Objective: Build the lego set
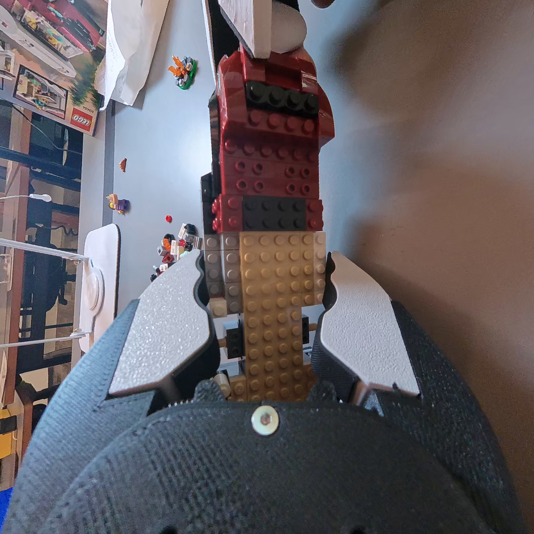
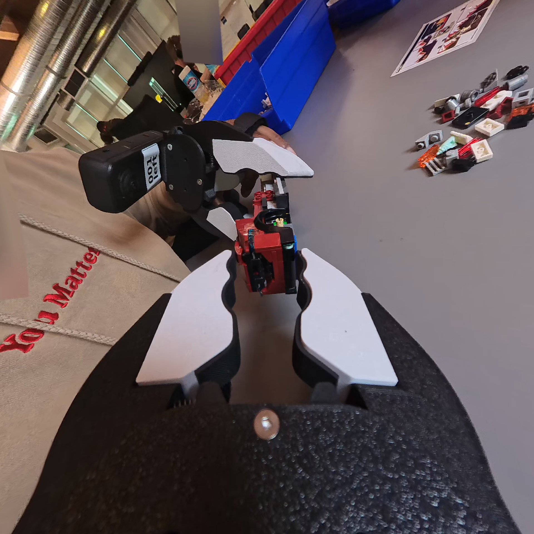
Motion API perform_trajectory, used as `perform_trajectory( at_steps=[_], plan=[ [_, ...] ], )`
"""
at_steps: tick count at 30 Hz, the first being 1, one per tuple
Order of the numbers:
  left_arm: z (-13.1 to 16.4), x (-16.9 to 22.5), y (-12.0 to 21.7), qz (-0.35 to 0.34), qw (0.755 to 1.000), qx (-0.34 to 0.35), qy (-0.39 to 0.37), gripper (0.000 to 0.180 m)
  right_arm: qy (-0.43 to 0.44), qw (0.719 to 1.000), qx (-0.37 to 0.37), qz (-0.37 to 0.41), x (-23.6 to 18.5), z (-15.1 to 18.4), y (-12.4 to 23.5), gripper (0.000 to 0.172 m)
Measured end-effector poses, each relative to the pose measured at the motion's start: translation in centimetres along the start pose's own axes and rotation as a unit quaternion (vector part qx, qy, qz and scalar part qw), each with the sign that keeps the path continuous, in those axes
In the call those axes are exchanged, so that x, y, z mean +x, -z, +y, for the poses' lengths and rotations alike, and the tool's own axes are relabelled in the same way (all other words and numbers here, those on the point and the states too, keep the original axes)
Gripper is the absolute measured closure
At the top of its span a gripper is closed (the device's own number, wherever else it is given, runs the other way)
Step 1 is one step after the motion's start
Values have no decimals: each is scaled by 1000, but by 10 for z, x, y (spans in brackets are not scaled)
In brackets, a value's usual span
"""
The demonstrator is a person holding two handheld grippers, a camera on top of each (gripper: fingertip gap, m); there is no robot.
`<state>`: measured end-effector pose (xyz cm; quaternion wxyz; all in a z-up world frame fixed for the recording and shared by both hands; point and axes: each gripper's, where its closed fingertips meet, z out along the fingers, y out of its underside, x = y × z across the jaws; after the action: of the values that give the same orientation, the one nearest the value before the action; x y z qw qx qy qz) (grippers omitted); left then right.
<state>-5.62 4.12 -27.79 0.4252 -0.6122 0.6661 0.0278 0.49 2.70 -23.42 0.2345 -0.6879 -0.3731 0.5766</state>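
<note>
Brick model [image 1: 268, 179] over grey table [image 2: 404, 260]; 2 blue bins [image 2: 289, 66] beyond.

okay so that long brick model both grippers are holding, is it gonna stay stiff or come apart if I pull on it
Probably stiff along its length: the brick model is layered from overlapping studded plates. Pulling might pop a seam, since the left gripper and right gripper clamp opposite ends. Its glossy dark red sides may slip.

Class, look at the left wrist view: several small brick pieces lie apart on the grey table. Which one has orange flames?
The little build on a green base, lying next to the white paper. The purple piece and round red stud show no flames.
</note>
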Motion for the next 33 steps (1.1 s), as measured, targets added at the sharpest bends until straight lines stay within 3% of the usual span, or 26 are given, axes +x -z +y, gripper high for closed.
perform_trajectory(
  at_steps=[15, 33],
  plan=[
    [-1, 1, 1, -4, 1000, 7, -3, 102, 2, 1000, -22, -13, 0, 2, -1, 135],
    [3, 0, 0, 17, 999, -3, 28, 102, -43, 999, 8, 20, 7, -2, -5, 134]
  ],
)
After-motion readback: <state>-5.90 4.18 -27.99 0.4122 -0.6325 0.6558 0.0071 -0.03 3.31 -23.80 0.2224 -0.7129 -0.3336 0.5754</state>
